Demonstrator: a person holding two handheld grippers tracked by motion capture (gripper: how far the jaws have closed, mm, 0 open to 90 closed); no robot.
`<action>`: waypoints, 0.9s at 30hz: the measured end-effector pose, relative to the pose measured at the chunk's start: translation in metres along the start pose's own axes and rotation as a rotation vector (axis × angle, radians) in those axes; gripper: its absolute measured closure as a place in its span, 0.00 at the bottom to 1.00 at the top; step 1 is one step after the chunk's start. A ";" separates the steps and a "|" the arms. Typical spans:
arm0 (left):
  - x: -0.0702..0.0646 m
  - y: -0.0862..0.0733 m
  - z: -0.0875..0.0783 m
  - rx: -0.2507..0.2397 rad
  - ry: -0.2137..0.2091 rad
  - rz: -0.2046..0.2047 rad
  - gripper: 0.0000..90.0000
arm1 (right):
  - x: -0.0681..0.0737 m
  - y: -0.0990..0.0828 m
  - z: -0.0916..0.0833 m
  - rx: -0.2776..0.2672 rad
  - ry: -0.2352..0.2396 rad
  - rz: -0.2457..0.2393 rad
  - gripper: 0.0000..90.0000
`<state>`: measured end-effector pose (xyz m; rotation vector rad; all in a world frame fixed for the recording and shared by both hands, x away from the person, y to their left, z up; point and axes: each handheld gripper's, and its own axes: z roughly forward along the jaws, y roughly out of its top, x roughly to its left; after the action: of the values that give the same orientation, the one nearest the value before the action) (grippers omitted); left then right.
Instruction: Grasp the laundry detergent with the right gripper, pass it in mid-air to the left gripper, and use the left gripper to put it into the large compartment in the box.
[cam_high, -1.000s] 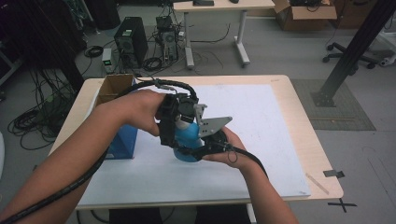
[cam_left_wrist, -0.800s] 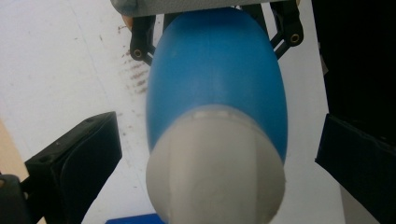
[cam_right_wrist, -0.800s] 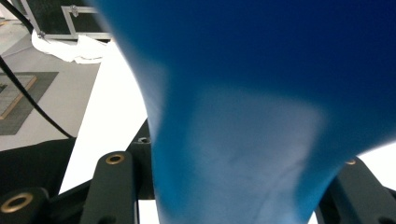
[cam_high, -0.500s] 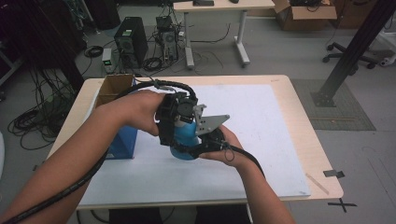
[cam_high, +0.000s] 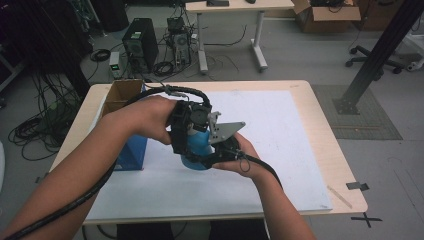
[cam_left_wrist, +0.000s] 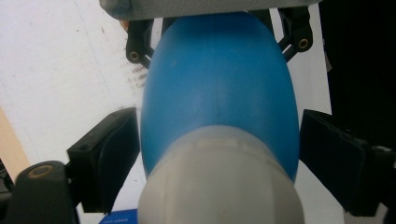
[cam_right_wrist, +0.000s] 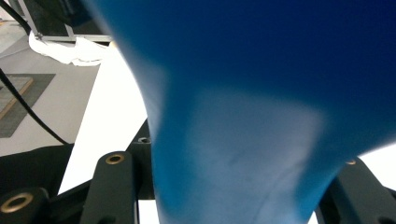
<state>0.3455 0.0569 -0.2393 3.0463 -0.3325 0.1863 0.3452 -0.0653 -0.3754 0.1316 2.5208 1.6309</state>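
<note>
A blue bottle (cam_high: 196, 149) with a whitish cap (cam_left_wrist: 219, 186) is held above the white sheet in the middle of the table. My right gripper (cam_right_wrist: 233, 186) is shut on the bottle's body, and its black jaws clasp the far end in the left gripper view. My left gripper (cam_left_wrist: 219, 140) faces it from the cap end. Its jaws have just been closing with the bottle between them. The pads (cam_left_wrist: 116, 154) now stand close beside the blue sides, a thin gap showing on the right. In the high view the left gripper (cam_high: 186, 131) and the right gripper (cam_high: 222, 150) meet around the bottle.
A blue box (cam_high: 131, 150) stands at the table's left, and an open cardboard box (cam_high: 120, 92) sits behind it. A white sheet (cam_high: 285, 130) covers most of the wooden table (cam_high: 345, 190). Cables trail from both grippers along the forearms.
Both hands and the bottle stay in the same spot over the sheet. No clear shift shows in the high view.
</note>
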 end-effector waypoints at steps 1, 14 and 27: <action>0.000 0.000 0.000 -0.001 0.002 0.001 0.17 | 0.000 0.001 0.000 -0.002 0.002 0.005 0.50; -0.002 0.002 0.000 0.016 0.021 0.010 0.26 | 0.001 0.002 0.000 -0.006 0.000 0.008 0.50; -0.003 0.002 0.000 0.029 0.037 0.025 0.32 | 0.002 0.005 0.000 -0.012 -0.001 0.001 0.50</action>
<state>0.3419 0.0553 -0.2395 3.0643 -0.3690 0.2506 0.3434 -0.0627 -0.3712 0.1324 2.5101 1.6460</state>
